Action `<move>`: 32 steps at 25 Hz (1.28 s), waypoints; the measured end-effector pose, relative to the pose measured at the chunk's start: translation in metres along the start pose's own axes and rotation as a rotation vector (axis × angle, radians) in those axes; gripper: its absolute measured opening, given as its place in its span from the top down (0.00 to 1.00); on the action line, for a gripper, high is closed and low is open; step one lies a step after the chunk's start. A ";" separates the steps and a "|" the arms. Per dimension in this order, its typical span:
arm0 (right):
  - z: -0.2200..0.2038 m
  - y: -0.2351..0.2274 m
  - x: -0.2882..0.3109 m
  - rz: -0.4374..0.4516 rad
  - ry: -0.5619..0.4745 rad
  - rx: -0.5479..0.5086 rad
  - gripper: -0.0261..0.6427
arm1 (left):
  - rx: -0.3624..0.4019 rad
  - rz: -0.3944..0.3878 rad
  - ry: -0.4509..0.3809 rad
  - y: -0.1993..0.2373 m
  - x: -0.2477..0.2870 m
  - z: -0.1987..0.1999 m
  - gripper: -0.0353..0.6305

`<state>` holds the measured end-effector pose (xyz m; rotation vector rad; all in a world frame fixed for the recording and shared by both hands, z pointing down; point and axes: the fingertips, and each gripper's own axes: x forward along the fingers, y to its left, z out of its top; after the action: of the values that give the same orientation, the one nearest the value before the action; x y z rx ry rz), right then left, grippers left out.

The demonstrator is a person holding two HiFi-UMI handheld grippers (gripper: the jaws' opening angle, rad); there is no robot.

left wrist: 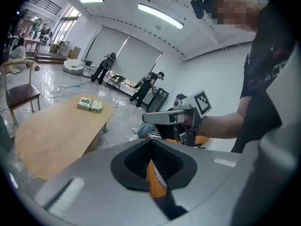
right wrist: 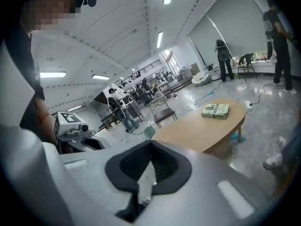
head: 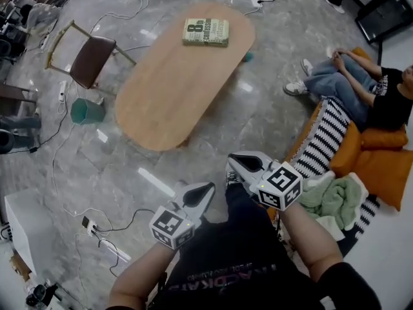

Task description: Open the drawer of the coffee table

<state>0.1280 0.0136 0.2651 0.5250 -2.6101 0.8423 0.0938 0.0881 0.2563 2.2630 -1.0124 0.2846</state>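
Note:
The oval wooden coffee table (head: 174, 89) stands on the marble floor ahead of me, and a green book (head: 206, 32) lies at its far end. No drawer shows in any view. My left gripper (head: 206, 188) and right gripper (head: 233, 159) hover side by side above the floor, short of the table's near end, both shut and empty. The left gripper view has the table (left wrist: 51, 131) at its left, with the book (left wrist: 90, 104) on it and the right gripper (left wrist: 146, 118) beyond. In the right gripper view the table (right wrist: 202, 131) and book (right wrist: 216, 110) lie ahead to the right.
A chair (head: 90, 60) and a green bin (head: 87, 111) stand left of the table. Cables (head: 97, 228) trail over the floor. At the right, a person (head: 361, 89) sits on orange cushions (head: 381, 163) beside a striped mat (head: 326, 137) and a green cloth (head: 332, 197).

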 end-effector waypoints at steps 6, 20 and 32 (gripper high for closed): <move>-0.025 -0.046 0.029 0.045 0.065 -0.011 0.96 | 0.024 0.103 -0.028 0.033 0.022 -0.020 0.94; -0.100 -0.111 0.164 0.001 0.049 -0.005 0.96 | -0.021 0.398 -0.021 0.229 0.012 -0.153 0.94; -0.193 -0.199 0.257 -0.057 0.038 -0.038 0.96 | -0.058 0.533 0.016 0.350 0.047 -0.287 0.91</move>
<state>0.0327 -0.0797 0.6191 0.5640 -2.5589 0.7756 -0.1132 0.0652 0.6613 1.9000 -1.5835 0.4863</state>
